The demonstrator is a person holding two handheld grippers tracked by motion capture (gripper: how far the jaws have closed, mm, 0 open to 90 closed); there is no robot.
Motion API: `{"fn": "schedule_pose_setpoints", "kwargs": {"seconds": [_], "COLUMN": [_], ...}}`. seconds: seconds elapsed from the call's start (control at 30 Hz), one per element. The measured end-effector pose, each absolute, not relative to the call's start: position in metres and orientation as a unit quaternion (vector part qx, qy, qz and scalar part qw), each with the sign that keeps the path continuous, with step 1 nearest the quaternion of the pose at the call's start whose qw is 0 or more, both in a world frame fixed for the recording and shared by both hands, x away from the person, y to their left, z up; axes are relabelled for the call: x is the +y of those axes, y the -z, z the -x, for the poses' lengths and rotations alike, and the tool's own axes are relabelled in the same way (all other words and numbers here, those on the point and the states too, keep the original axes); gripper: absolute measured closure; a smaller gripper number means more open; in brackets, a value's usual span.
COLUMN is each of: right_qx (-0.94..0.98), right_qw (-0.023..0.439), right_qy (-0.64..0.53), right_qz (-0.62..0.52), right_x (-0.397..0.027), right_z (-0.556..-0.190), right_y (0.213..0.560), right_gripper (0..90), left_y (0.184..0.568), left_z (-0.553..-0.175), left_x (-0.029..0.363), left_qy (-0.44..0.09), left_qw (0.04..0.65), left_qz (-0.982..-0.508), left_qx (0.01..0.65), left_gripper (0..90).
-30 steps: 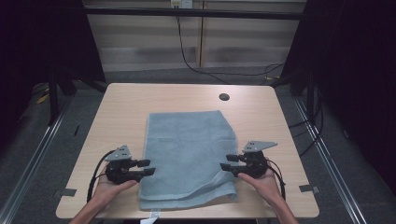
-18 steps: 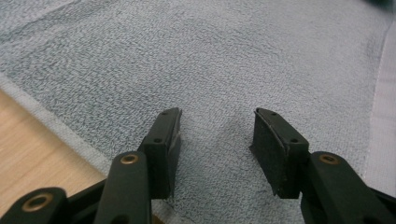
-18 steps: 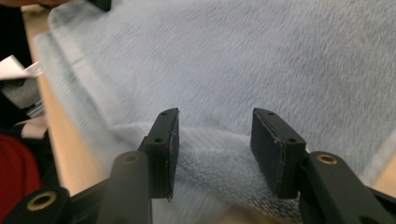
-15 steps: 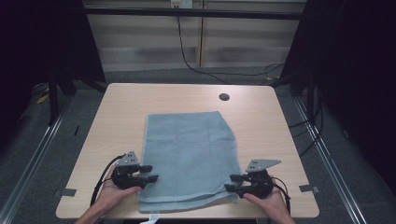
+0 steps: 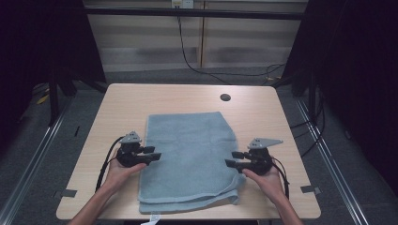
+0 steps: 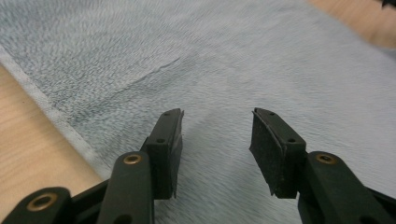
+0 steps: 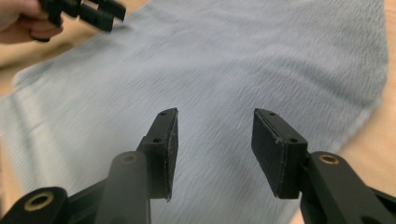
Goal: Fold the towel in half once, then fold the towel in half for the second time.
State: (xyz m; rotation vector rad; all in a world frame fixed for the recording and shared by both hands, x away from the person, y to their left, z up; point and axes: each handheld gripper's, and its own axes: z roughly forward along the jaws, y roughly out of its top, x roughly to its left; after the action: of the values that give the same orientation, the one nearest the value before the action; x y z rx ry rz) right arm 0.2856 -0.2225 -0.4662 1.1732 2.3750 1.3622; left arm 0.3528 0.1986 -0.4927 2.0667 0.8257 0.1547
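One light wooden table (image 5: 141, 103) stands in a dim room, with dark curtains to either side, a pale panelled wall behind, black cables (image 5: 187, 51) trailing on the grey floor, and a round hole (image 5: 225, 97) near the table's far edge. A folded blue-grey towel (image 5: 190, 154) lies flat at the table's middle, reaching to the near edge. In the high view the left gripper (image 5: 152, 154) points inward over the towel's left edge, the right gripper (image 5: 234, 159) inward at its right edge, both held level from the near side. In the left gripper view the jaws stand apart above the towel (image 6: 233, 70), which lies under them unpinched; they have just been closing. In the right gripper view the jaws stand apart over the towel (image 7: 243, 60), gripping nothing, the left gripper (image 7: 100, 11) facing them.
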Motion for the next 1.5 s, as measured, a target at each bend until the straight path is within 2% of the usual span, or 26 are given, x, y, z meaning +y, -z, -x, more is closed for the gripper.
{"fn": "schedule_pose_setpoints", "kwargs": {"seconds": [0.17,0.3,0.67,0.97,1.17,1.3,1.5], "right_qx": [0.801,0.81,0.833,0.837,0.845,0.839,0.813], "right_qw": [0.086,0.071,0.076,0.059,0.033,0.038,0.075], "right_qy": [-0.44,-0.421,-0.391,-0.392,-0.383,-0.401,-0.427], "right_qz": [-0.398,-0.401,-0.383,-0.378,-0.371,-0.367,-0.389], "right_x": [-0.205,-0.193,-0.189,-0.189,-0.187,-0.19,-0.207], "right_z": [-0.323,-0.335,-0.295,-0.262,-0.242,-0.247,-0.279], "right_y": [0.479,0.492,0.499,0.497,0.491,0.486,0.471], "right_gripper": [52.2,50.5,49.7,49.7,49.7,49.8,51.4], "left_y": [0.504,0.505,0.506,0.504,0.501,0.499,0.48], "left_z": [-0.358,-0.355,-0.325,-0.295,-0.287,-0.293,-0.318], "left_x": [0.196,0.196,0.201,0.206,0.214,0.212,0.213], "left_qy": [-0.066,-0.073,-0.06,-0.047,-0.015,-0.011,-0.044], "left_qw": [0.422,0.419,0.425,0.423,0.423,0.422,0.441], "left_qz": [-0.84,-0.844,-0.85,-0.857,-0.861,-0.862,-0.847], "left_qx": [0.334,0.326,0.305,0.29,0.282,0.281,0.294], "left_gripper": [54.4,54.3,54.6,55.0,54.8,54.1,52.2]}}
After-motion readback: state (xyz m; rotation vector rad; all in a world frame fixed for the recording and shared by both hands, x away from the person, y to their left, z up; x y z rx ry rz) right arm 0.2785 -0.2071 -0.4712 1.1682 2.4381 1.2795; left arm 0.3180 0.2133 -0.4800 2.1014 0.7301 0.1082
